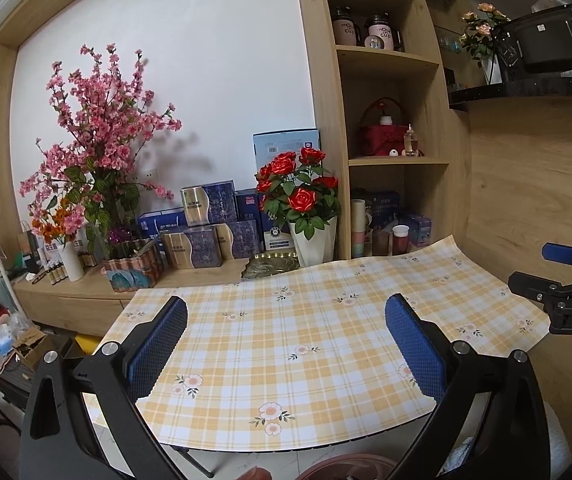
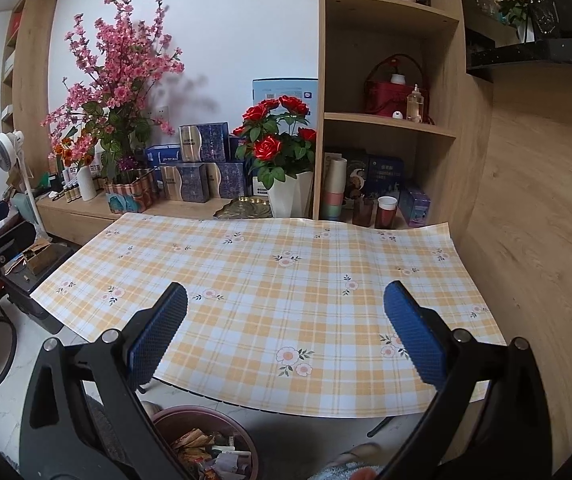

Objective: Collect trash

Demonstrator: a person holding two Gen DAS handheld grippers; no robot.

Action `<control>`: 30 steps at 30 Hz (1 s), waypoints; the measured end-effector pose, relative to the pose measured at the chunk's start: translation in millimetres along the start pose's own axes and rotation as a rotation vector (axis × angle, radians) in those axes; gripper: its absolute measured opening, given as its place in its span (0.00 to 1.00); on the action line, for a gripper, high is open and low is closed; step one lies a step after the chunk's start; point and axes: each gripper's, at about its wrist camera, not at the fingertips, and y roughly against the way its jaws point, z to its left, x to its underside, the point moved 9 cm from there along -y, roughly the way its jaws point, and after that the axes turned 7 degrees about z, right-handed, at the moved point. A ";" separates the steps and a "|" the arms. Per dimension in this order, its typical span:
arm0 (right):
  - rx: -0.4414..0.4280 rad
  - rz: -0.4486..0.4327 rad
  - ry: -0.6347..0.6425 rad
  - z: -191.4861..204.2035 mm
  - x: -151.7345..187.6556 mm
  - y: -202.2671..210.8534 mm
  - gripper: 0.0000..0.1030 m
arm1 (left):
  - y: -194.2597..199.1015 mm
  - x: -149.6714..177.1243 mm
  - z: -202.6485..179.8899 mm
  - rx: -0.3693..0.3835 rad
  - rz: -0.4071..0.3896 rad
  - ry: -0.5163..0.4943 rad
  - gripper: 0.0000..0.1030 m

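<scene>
A table with a yellow plaid flowered cloth (image 1: 286,340) (image 2: 270,288) lies in front of both grippers; I see no loose trash on it. A brown round bin (image 2: 206,440) holding wrappers and paper scraps stands on the floor below the table's near edge; its rim shows in the left wrist view (image 1: 350,466). My left gripper (image 1: 286,344) is open and empty above the cloth. My right gripper (image 2: 286,332) is open and empty above the cloth; it also shows at the right edge of the left wrist view (image 1: 566,280).
A low wooden cabinet (image 1: 78,300) behind the table carries pink blossoms (image 1: 98,132), red roses in a white vase (image 1: 306,200), blue boxes (image 1: 206,232) and a leaf dish (image 1: 274,264). Shelves (image 1: 386,120) with cups stand at right. A fan (image 2: 10,152) and clutter are at left.
</scene>
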 end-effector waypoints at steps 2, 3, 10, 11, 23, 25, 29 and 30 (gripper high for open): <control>-0.001 0.000 0.000 0.7 0.0 0.1 0.94 | 0.1 0.7 0.9 -0.001 0.003 0.004 0.94; -0.002 -0.001 0.000 1.5 -0.2 0.5 0.94 | 0.2 0.5 1.4 0.001 0.004 0.005 0.94; -0.006 -0.003 -0.002 3.1 -1.1 0.8 0.94 | 1.6 1.2 3.0 0.009 0.009 0.015 0.94; -0.007 -0.003 -0.001 3.6 -1.0 0.8 0.94 | 1.6 1.2 3.1 0.011 0.010 0.016 0.94; -0.008 -0.003 -0.001 6.8 -2.4 0.9 0.94 | 0.8 2.4 3.7 0.008 0.015 0.013 0.94; -0.009 -0.003 -0.001 7.0 -2.5 1.0 0.94 | 0.6 2.6 3.6 0.008 0.016 0.012 0.94; -0.009 -0.003 0.000 7.6 -2.4 0.8 0.94 | 0.6 2.9 3.1 0.007 0.017 0.005 0.94; -0.009 -0.003 0.000 6.8 -2.2 1.0 0.94 | 0.7 2.9 2.7 0.008 0.017 0.004 0.94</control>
